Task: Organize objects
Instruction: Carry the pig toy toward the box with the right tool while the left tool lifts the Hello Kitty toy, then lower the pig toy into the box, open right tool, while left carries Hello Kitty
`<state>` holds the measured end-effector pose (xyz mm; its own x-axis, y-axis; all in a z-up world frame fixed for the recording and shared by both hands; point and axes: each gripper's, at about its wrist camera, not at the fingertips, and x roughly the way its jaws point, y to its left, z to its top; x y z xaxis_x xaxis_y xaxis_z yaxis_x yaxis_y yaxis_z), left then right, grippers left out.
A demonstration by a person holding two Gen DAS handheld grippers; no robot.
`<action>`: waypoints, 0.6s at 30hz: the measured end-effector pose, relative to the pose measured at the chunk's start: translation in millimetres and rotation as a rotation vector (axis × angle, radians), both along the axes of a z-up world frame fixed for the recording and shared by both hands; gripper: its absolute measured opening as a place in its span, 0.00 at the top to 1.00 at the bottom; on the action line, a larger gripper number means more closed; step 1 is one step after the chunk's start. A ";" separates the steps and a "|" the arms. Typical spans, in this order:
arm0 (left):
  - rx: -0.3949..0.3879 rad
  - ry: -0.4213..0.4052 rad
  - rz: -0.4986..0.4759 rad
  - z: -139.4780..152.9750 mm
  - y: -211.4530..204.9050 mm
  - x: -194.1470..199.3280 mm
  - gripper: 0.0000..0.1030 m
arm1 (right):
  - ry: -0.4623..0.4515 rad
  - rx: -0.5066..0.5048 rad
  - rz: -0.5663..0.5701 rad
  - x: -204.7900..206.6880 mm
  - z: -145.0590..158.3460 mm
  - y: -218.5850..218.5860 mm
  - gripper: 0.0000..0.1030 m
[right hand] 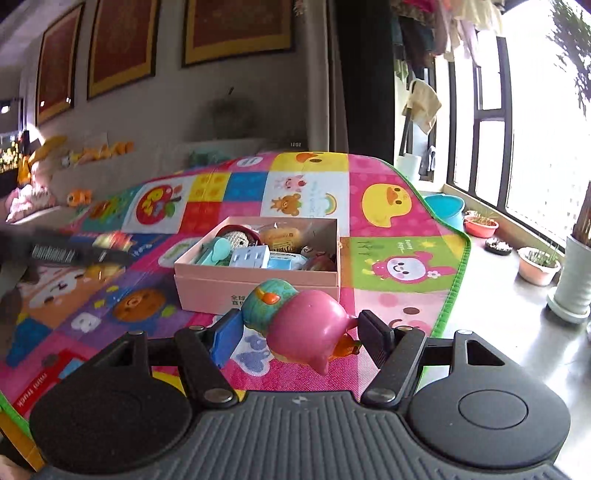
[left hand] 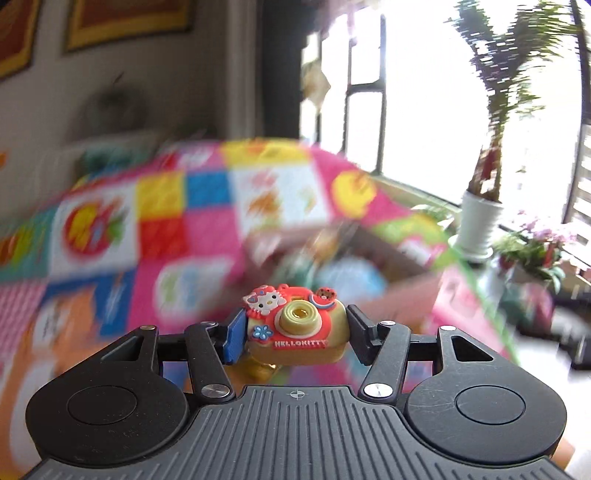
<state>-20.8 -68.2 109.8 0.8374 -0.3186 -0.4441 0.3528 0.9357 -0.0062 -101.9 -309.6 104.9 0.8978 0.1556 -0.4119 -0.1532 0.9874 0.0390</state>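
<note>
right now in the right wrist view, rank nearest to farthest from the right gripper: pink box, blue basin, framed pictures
1. Pink cardboard box, full of toys, just ahead on the mat.
2. Round blue plastic basin, ahead right, past the mat's edge.
3. Gold-framed red pictures, back wall, upper left.

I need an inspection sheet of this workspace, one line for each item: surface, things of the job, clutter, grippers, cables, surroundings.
Surface: colourful play mat spread on the floor.
Job's things: pink box, open, already holding several small items; toy camera; pink and teal toy figure.
Clutter: small toys along the far wall, blurred.
Grippers: left gripper shut on the toy camera; right gripper shut on the toy figure.
Cables: nothing seen.
Surroundings: framed pictures on the wall; window; white plant pot; blue basin.
</note>
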 end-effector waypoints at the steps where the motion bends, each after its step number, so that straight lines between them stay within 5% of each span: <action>1: -0.010 -0.014 -0.024 9.9 -10.0 11.5 0.41 | -0.001 0.019 -0.001 0.7 -2.5 -3.4 0.33; 6: -0.116 -0.015 -0.128 33.9 -56.1 76.6 0.41 | 0.018 0.074 -0.029 1.7 -14.6 -19.9 0.33; 10: -0.162 0.156 -0.159 6.2 -83.6 114.5 0.42 | 0.047 0.086 -0.063 2.4 -24.6 -32.6 0.33; 14: -0.080 0.190 -0.153 -23.9 -90.3 117.6 0.43 | 0.070 0.096 -0.087 2.5 -31.5 -40.1 0.33; 18: -0.133 0.188 -0.124 -27.3 -59.4 99.0 0.43 | 0.086 0.107 -0.088 8.4 -34.0 -41.5 0.33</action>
